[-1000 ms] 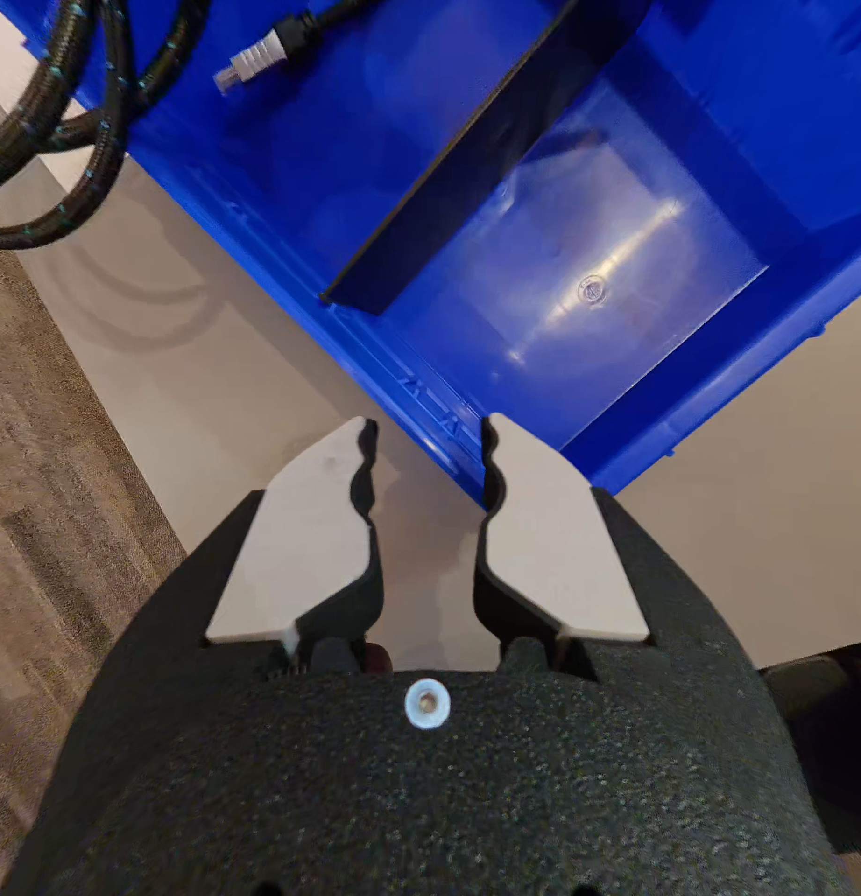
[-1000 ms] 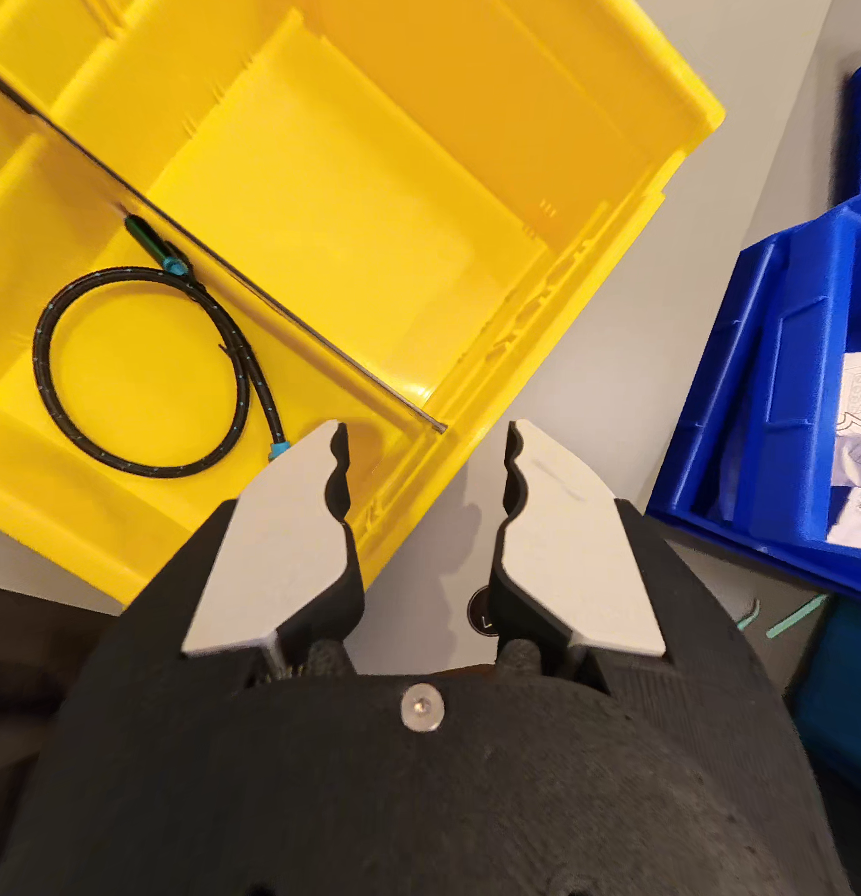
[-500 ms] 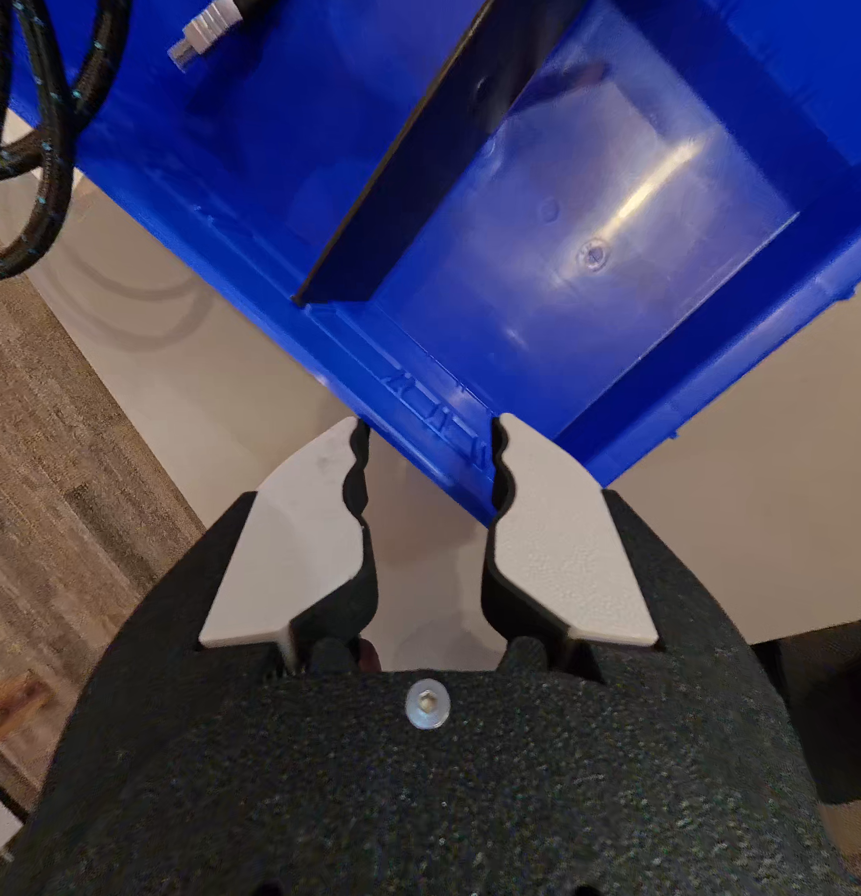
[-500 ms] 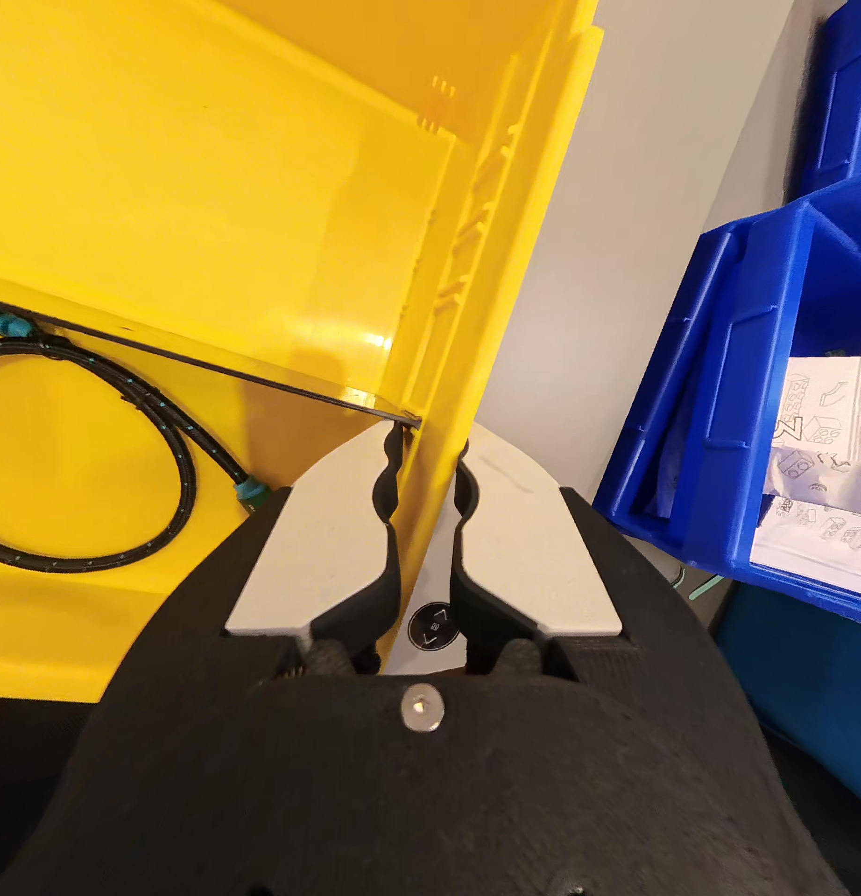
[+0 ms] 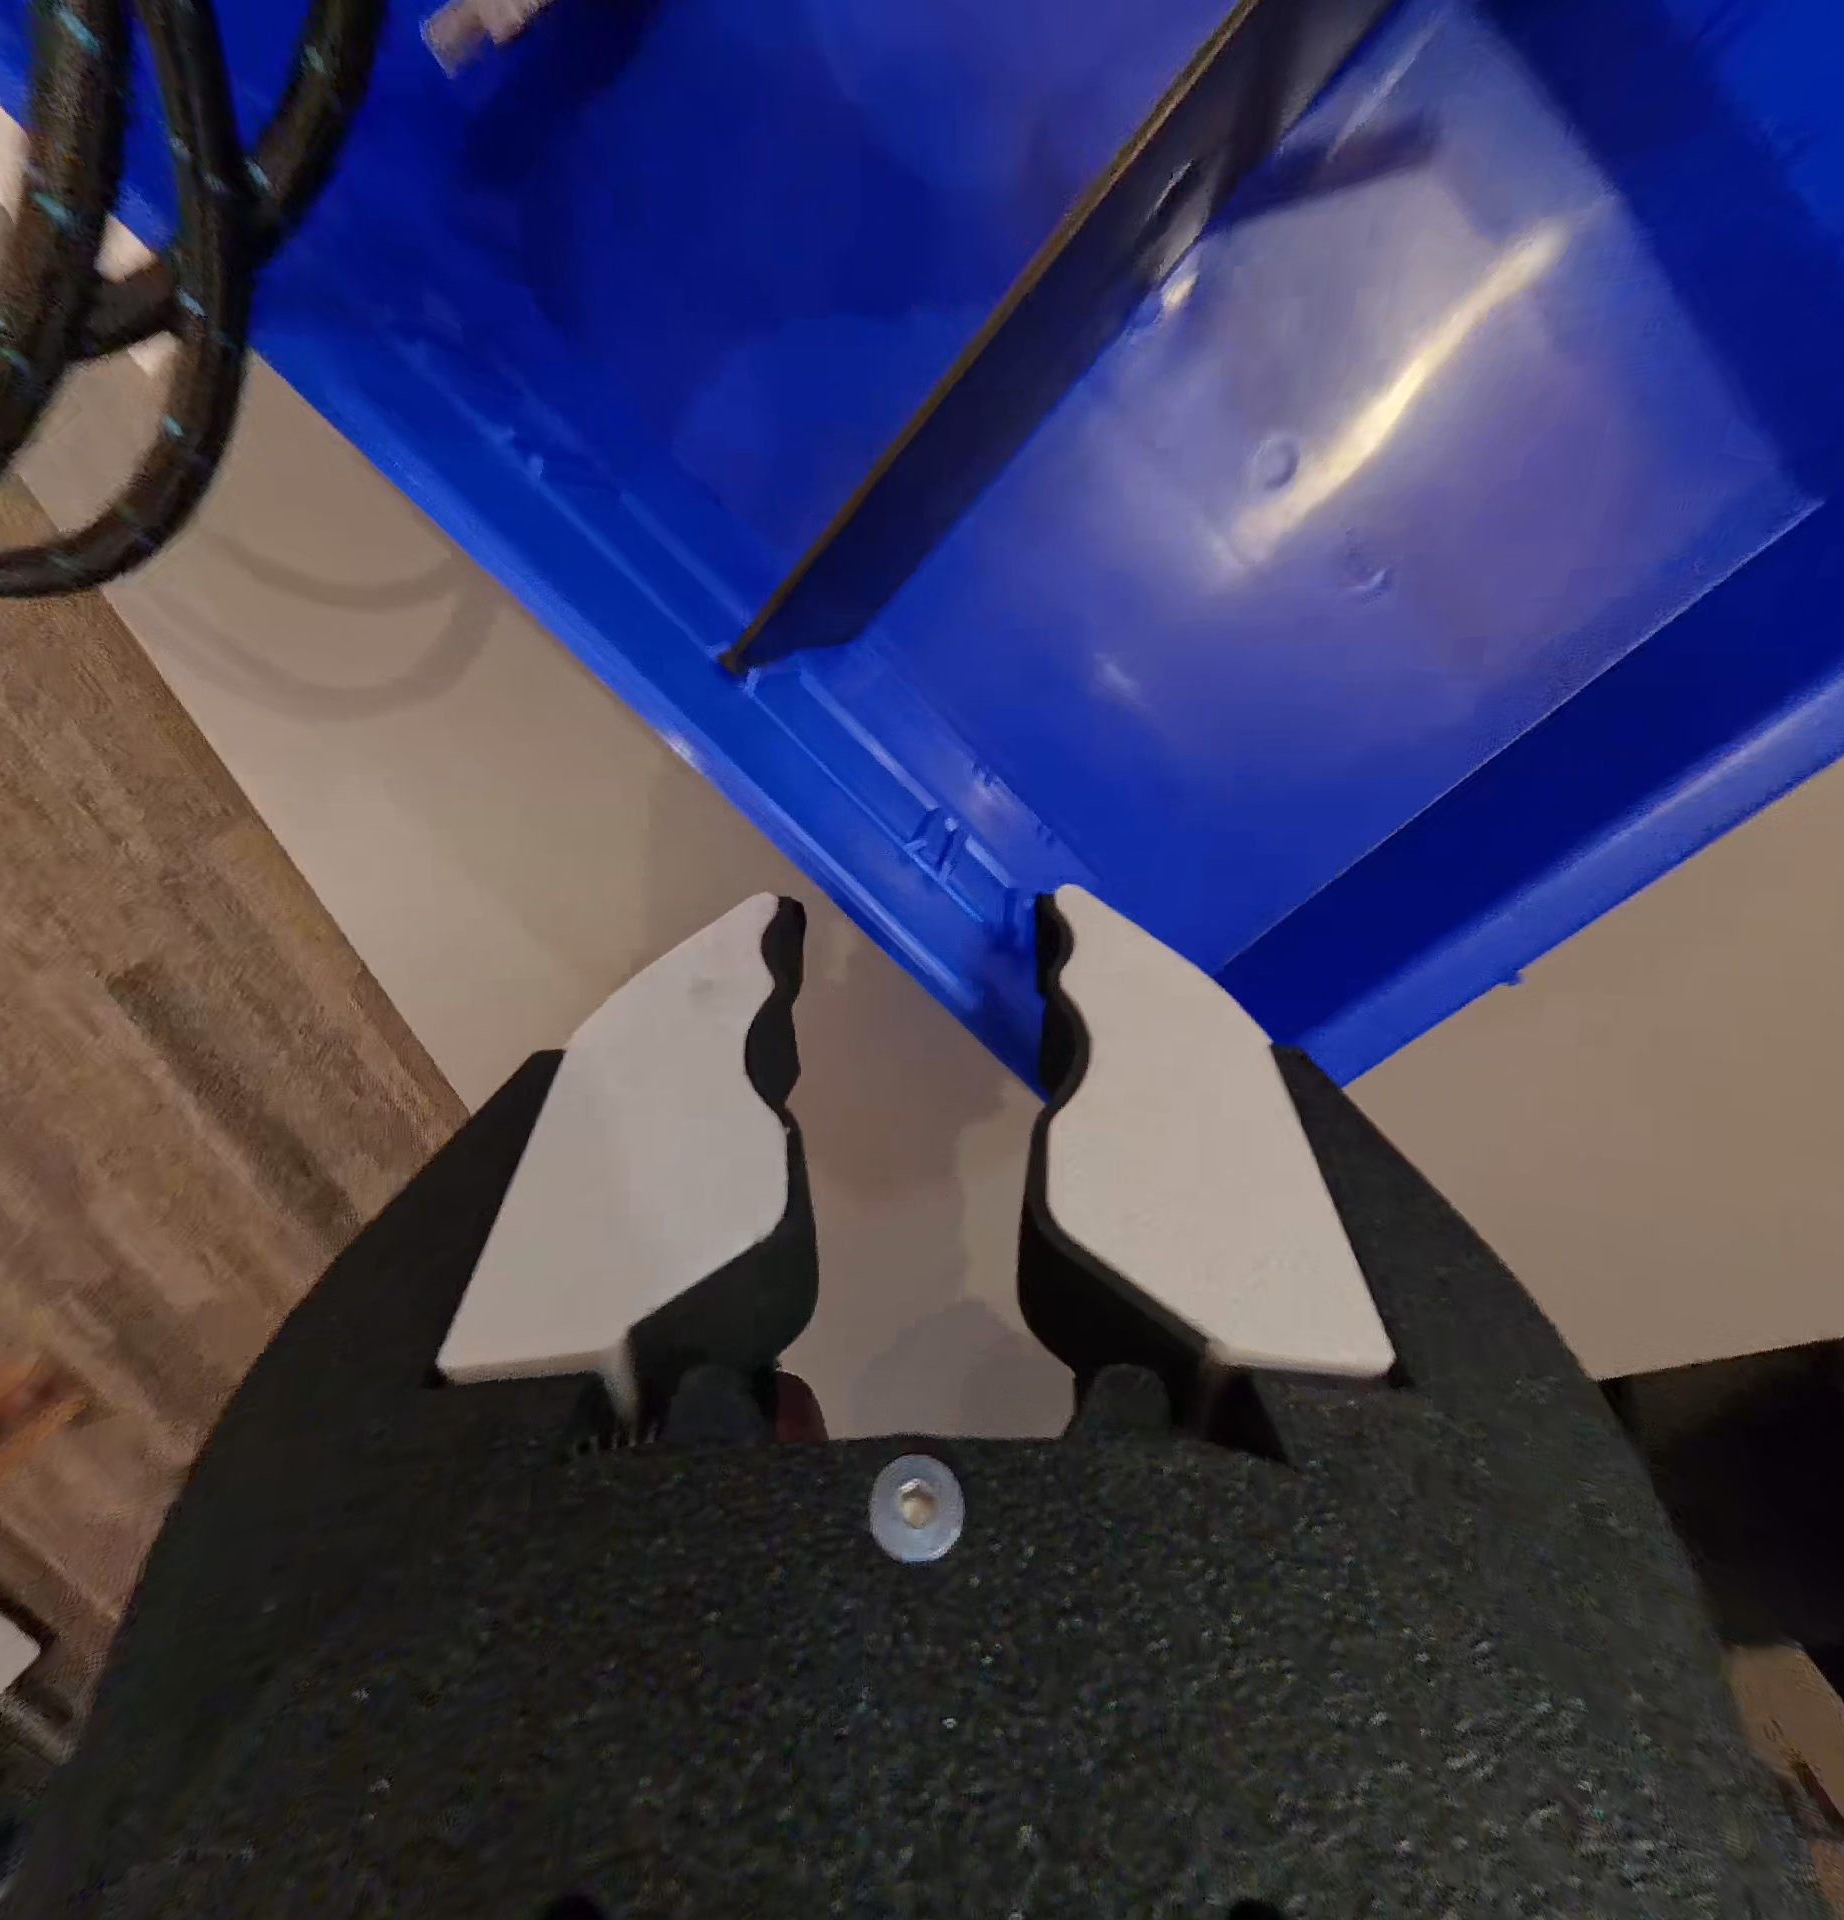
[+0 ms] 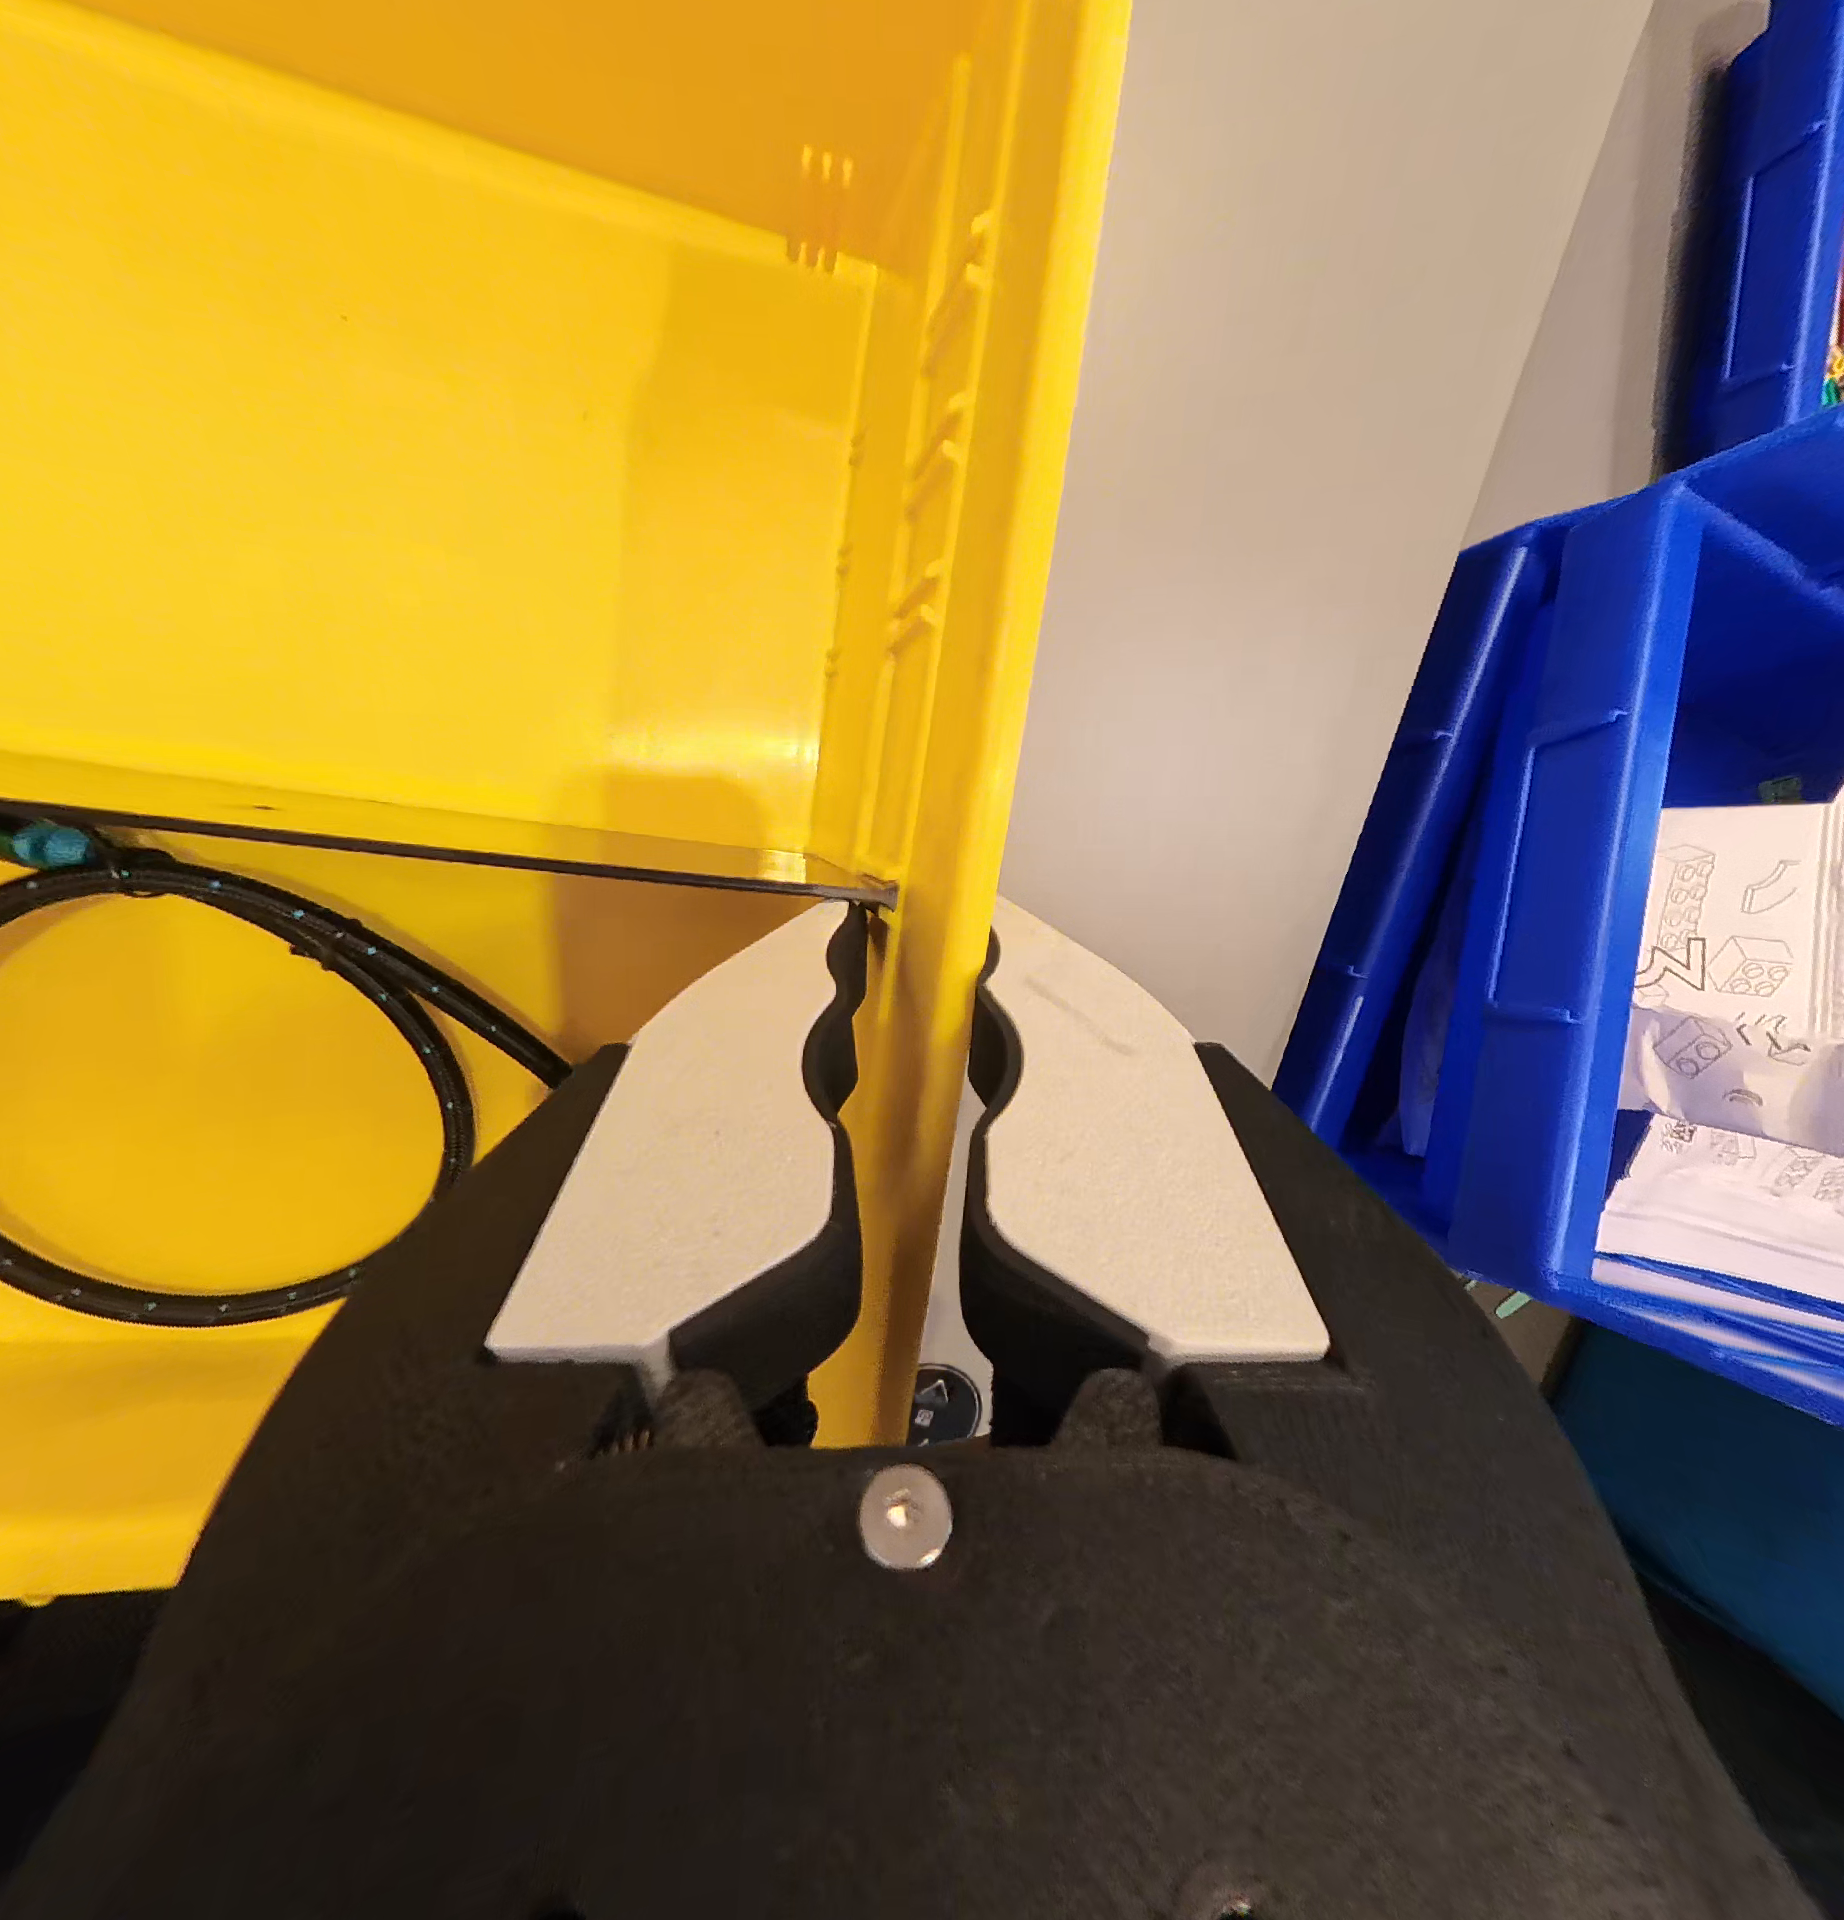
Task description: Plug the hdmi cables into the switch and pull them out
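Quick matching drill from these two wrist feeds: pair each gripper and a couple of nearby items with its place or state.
Things:
1. right gripper
2. left gripper
3. coiled black cable
4. printed papers

States:
A. lies inside the yellow bin
B. sits in a blue bin
C. clamped on the yellow bin's side wall
D. open, over the corner of a blue bin

Pairs: 1-C, 2-D, 3-A, 4-B

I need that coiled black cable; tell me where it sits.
Right wrist view, lower left: the coiled black cable lies in the yellow bin, below the divider.
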### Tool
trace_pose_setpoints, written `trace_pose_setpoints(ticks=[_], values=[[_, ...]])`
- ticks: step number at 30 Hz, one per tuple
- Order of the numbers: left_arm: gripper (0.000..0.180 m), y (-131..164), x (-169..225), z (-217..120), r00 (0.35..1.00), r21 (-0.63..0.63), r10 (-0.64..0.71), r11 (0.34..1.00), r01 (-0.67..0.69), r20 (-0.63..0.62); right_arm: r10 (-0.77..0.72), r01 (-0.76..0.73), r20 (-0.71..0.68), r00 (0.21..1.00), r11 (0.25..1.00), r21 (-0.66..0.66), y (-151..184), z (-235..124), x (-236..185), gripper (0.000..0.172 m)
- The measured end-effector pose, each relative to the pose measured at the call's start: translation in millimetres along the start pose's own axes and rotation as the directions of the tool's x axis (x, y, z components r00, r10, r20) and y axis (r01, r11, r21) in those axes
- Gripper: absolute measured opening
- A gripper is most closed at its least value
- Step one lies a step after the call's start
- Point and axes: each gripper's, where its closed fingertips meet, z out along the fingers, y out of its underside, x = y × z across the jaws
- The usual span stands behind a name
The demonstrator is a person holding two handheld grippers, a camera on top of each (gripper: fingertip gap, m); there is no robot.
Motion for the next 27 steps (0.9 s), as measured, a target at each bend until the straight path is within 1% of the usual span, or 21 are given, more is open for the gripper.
trace_pose_setpoints(ticks=[1,2,4,7,14,21,24,27], values=[[0.035,-0.5,1.8,1.1,0.999,-0.005,-0.012,1.0,0.011,-0.03,0.006,-0.006,0.004,1.0,1.0,0.003,-1.9,1.0,0.6,0.017],[0.022,-2.8,-2.9,0.8,1.0,0.008,-0.025,1.0,0.025,-0.016,0.011,-0.011,0.009,1.0,1.0,0.004,-3.5,1.9,1.4,0.017],[0.021,-1.0,-7.9,2.0,0.999,-0.004,-0.021,1.0,0.021,-0.024,0.026,-0.026,0.017,1.0,1.0,0.006,-7.4,3.8,3.7,0.016],[0.017,3.2,-26.6,3.5,0.999,-0.022,-0.042,0.999,0.042,0.013,0.055,-0.055,0.022,0.998,0.998,0.005,-13.4,7.6,9.9,0.015],[0.012,15.9,-58.7,5.7,0.995,-0.025,-0.095,0.995,0.095,0.004,0.154,-0.154,0.04,0.987,0.988,-0.005,-24.3,16.5,29.6,0.011],[0.01,23.5,-74.8,6.6,0.988,0.029,-0.156,0.987,0.155,0.006,0.254,-0.254,0.046,0.966,0.967,0.007,-7.5,16.2,58.7,0.009],[0.01,25.2,-82.2,7.2,0.984,0.049,-0.18,0.982,0.18,0.006,0.252,-0.253,0.047,0.967,0.967,0.016,-3.2,15.7,65.0,0.009],[0.009,26.1,-87.8,7.8,0.982,0.069,-0.191,0.979,0.191,-0.001,0.213,-0.214,0.038,0.976,0.977,0.022,-3.7,16.6,68.9,0.009]])
